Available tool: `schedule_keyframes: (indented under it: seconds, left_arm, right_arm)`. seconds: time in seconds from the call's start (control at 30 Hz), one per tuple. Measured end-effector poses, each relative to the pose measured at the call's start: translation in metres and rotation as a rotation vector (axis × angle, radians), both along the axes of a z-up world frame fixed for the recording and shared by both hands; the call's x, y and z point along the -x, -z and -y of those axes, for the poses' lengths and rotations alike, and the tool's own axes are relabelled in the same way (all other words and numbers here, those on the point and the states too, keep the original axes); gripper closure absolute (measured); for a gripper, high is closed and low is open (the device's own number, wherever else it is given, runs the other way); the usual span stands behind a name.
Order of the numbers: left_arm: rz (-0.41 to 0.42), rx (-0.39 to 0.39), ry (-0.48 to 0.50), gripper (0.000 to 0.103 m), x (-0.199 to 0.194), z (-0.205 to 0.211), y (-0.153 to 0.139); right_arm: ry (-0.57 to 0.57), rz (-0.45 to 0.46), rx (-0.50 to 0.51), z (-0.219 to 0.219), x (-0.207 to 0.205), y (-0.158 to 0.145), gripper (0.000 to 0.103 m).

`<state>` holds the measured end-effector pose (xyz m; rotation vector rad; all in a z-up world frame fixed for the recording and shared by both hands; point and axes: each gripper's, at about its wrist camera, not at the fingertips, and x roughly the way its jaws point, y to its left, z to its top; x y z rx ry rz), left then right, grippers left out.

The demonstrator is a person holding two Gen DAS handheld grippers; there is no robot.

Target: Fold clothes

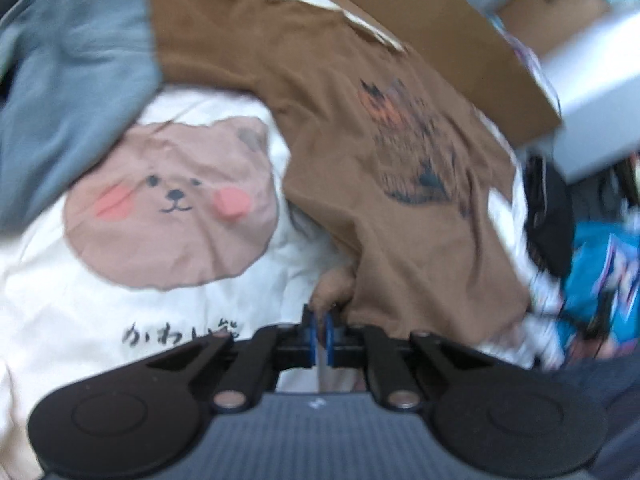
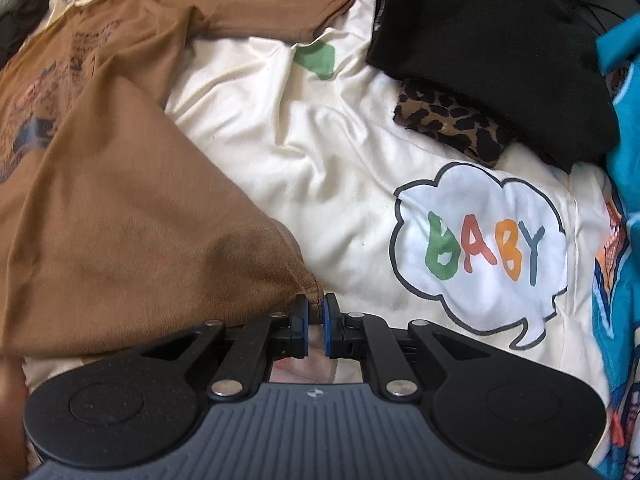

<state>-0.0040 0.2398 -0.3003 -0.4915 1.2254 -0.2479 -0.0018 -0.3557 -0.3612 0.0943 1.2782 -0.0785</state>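
Both claws are clenched on the same brown T-shirt [image 1: 384, 184]. Left gripper [image 1: 319, 322] pinches a bunched bit of its hem between blue pads, the cloth rising out of the closed jaws. Right gripper [image 2: 315, 310] nips a pointed corner of the shirt, and the fabric fans away from that corner to the upper left. From the left wrist view the shirt lies spread with its dark printed graphic facing up, partly over a cream bedcover [image 1: 72, 300] that carries a pink bear face [image 1: 172, 204]. A blue-grey garment [image 1: 76, 80] lies just beside the shirt at its upper left, and a cardboard box [image 1: 460, 32] sits behind. From the right wrist view, the cover shows a "BABY" bubble [image 2: 480, 248], with a black garment [image 2: 492, 48] over a leopard-print piece [image 2: 452, 124].
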Motion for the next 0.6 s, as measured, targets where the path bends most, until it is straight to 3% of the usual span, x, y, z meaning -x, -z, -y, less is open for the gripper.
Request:
schedule_keyframes:
  seconds: [0.13,0.23,0.4,0.6]
  left_arm:
    - [-0.04,0.162,-0.255,0.099,0.02,-0.032,-0.001]
    - [-0.064,0.269,-0.392,0.099,0.033,-0.05,0.0]
    - [-0.047,0.376,-0.488,0.099,0.037,-0.054,-0.015]
    - [0.017,0.369,-0.474,0.103,0.028,-0.051,-0.048]
  right_arm:
    - [0.039,0.01,-0.042,0.002,0.009,-0.002,0.098]
    - [0.05,0.011,-0.073,0.001,0.013,-0.001,0.098]
    - [0.127,0.03,-0.144,0.009,0.016,-0.002,0.098]
    - [0.174,0.107,-0.182,0.016,0.017,-0.035,0.098]
